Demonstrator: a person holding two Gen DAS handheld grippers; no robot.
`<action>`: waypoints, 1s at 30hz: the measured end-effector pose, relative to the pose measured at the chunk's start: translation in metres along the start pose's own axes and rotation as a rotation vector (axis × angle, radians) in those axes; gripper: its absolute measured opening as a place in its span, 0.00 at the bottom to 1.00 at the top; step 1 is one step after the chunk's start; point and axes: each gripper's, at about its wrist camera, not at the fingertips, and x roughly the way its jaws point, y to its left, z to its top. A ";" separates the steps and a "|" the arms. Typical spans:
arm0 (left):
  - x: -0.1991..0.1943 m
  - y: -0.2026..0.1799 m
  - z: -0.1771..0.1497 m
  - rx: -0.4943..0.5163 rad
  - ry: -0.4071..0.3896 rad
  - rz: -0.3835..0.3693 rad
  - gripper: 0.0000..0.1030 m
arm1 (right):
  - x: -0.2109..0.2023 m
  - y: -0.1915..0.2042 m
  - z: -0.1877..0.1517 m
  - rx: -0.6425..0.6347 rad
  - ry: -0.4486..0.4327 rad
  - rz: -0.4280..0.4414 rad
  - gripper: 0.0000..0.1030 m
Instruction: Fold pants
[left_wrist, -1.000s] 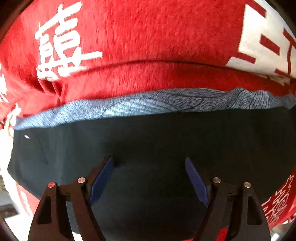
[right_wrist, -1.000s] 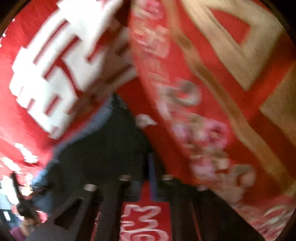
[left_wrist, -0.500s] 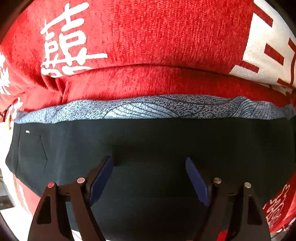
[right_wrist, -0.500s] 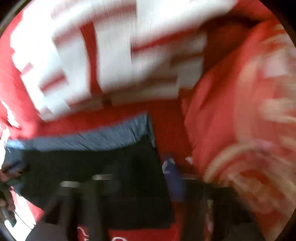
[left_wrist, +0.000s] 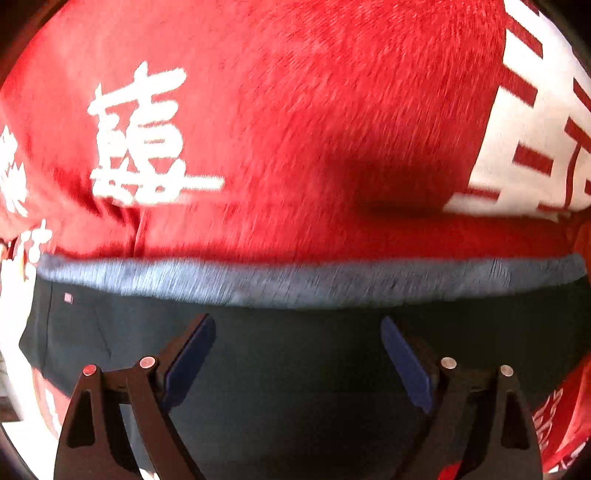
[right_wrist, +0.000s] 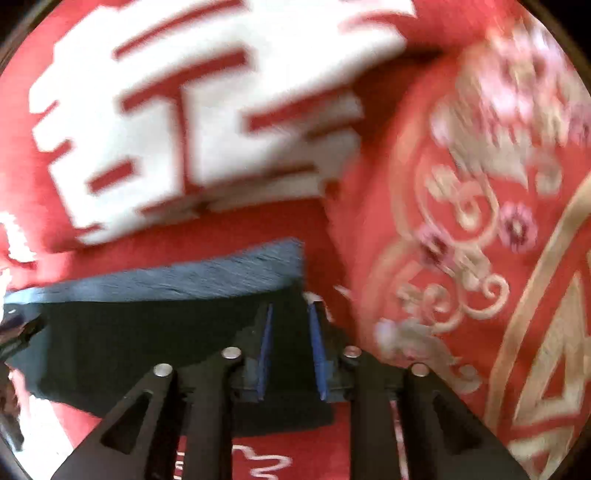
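Note:
The dark pants (left_wrist: 295, 387) lie folded flat on a red cover, with a grey-blue patterned band (left_wrist: 295, 284) along their far edge. My left gripper (left_wrist: 295, 325) hovers over the middle of the dark cloth. Its jaws are wide and still opening, and nothing is pinched between them. In the right wrist view the pants (right_wrist: 129, 339) end at a right edge beside the band (right_wrist: 221, 269). My right gripper (right_wrist: 291, 306) stands over that right edge. Its jaws are opening, the blue pads are a narrow gap apart, and dark cloth shows between them unpinched.
The red plush cover (left_wrist: 295, 129) with large white characters (left_wrist: 147, 147) spreads beyond the pants. To the right lies a red cloth with gold ornament (right_wrist: 461, 258). A pale floor strip shows at the left edge (left_wrist: 7, 314).
The right gripper's pads were together and now stand apart. Its view has swung round to square up with the pants' right edge. The left jaws have widened slightly and the band sits lower in its view.

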 end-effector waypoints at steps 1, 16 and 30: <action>0.005 -0.005 0.007 -0.007 0.000 0.002 0.89 | 0.008 0.014 0.006 -0.045 -0.002 0.021 0.51; 0.024 0.084 0.003 -0.086 0.021 0.172 0.94 | 0.053 -0.014 -0.006 -0.035 0.102 -0.089 0.48; 0.015 0.134 -0.100 -0.072 0.022 0.122 0.95 | 0.007 0.086 -0.072 0.043 0.089 0.179 0.54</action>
